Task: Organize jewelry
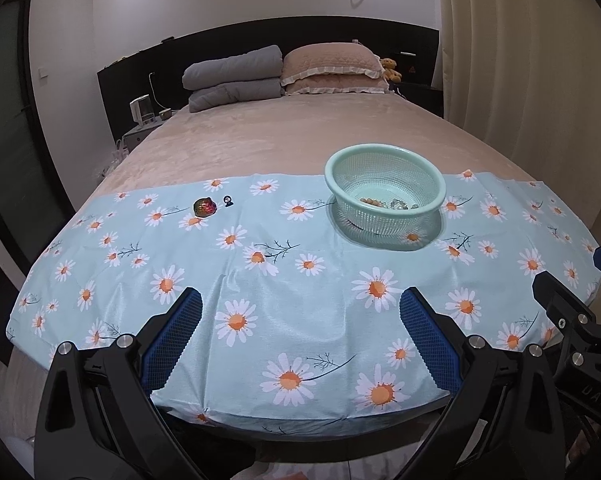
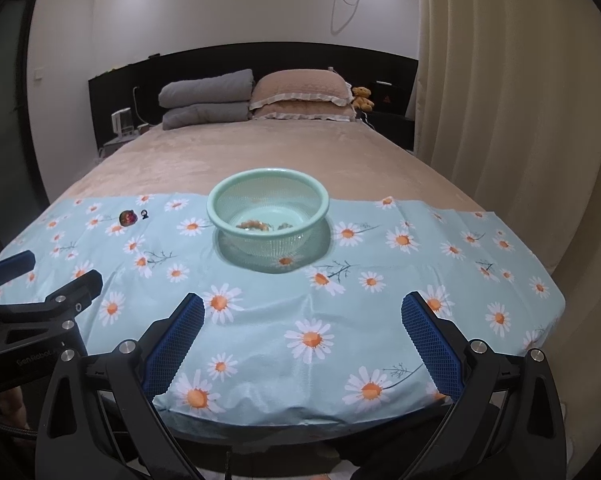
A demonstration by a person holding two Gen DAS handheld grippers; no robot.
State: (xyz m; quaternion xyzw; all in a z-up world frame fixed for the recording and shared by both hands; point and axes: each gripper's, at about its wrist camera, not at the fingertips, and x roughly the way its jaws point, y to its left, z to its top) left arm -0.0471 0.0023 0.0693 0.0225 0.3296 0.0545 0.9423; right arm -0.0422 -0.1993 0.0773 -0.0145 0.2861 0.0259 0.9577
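A mint green mesh basket (image 1: 384, 160) (image 2: 220, 208) stands on the daisy-print cloth (image 1: 300, 312) (image 2: 300, 300) and holds beaded jewelry (image 1: 388, 203) (image 2: 256, 225) at its bottom. A shiny multicoloured ornament (image 1: 204, 208) (image 2: 127, 217) and a small dark ring-like piece (image 1: 228, 201) (image 2: 144, 213) lie on the cloth to the basket's left. My left gripper (image 1: 300, 308) hovers open over the cloth's near edge, nothing between its blue pads. My right gripper (image 2: 302, 312) is open too, empty, in front of the basket. In each wrist view the other gripper shows at the frame's side.
The cloth covers the foot of a bed with a beige blanket (image 1: 284, 136). Grey folded quilts (image 1: 232, 76), pink pillows (image 1: 332, 68) and a small teddy bear (image 1: 391, 69) lie at the headboard. A curtain (image 2: 500, 120) hangs on the right; a nightstand (image 1: 140, 132) stands left.
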